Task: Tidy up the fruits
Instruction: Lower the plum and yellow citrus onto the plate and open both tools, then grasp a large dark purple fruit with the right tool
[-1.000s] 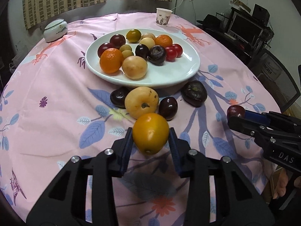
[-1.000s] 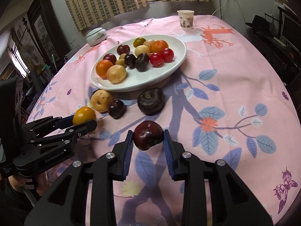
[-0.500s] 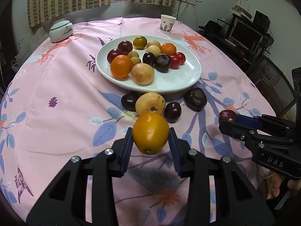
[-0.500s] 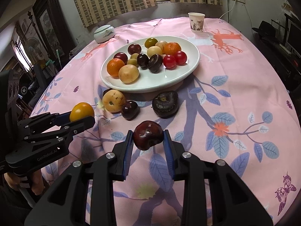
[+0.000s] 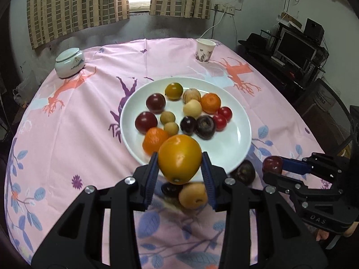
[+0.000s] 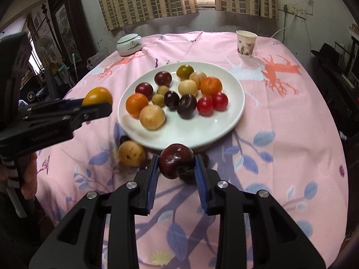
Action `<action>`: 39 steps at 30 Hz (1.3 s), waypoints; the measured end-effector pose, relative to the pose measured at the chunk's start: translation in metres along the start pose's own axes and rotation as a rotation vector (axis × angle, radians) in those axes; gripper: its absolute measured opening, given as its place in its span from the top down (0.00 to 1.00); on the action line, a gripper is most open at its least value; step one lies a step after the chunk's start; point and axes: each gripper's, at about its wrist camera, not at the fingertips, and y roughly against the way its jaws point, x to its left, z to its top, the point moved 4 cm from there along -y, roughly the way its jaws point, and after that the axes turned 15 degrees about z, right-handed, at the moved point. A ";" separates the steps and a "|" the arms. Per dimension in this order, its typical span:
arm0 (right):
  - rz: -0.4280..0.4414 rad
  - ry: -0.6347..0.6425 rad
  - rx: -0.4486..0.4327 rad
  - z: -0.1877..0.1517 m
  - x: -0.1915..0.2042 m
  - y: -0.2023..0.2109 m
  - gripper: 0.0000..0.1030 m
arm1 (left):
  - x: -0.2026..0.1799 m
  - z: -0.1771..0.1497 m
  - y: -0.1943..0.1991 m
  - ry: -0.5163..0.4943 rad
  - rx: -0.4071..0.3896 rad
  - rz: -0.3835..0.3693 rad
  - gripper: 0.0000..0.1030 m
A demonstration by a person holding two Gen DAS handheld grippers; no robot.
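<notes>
My left gripper (image 5: pixel 180 170) is shut on a yellow-orange fruit (image 5: pixel 179 158) and holds it above the near rim of the white plate (image 5: pixel 237 143). It shows in the right wrist view (image 6: pixel 97 103) left of the plate (image 6: pixel 233 109). My right gripper (image 6: pixel 177 168) is shut on a dark red plum (image 6: pixel 176 163), held above the cloth just before the plate; it shows at the right of the left wrist view (image 5: pixel 272 165). The plate holds several fruits. A tan fruit (image 6: pixel 131 152) and dark fruits (image 5: pixel 243 170) lie on the cloth by the plate's near rim.
A round table under a pink patterned cloth (image 6: pixel 280 134). A paper cup (image 6: pixel 245 42) stands at the far right, a white lidded jar (image 6: pixel 129 44) at the far left. Desk, monitor and chair stand right of the table (image 5: pixel 296 49).
Both grippers have risen and moved forward toward the plate, each still holding its fruit. The loose fruits on the cloth now lie under and behind the fingertips.
</notes>
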 end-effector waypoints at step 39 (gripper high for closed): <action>-0.111 0.043 -0.018 0.014 0.003 0.008 0.33 | 0.015 -0.026 0.039 0.113 -0.095 0.042 0.11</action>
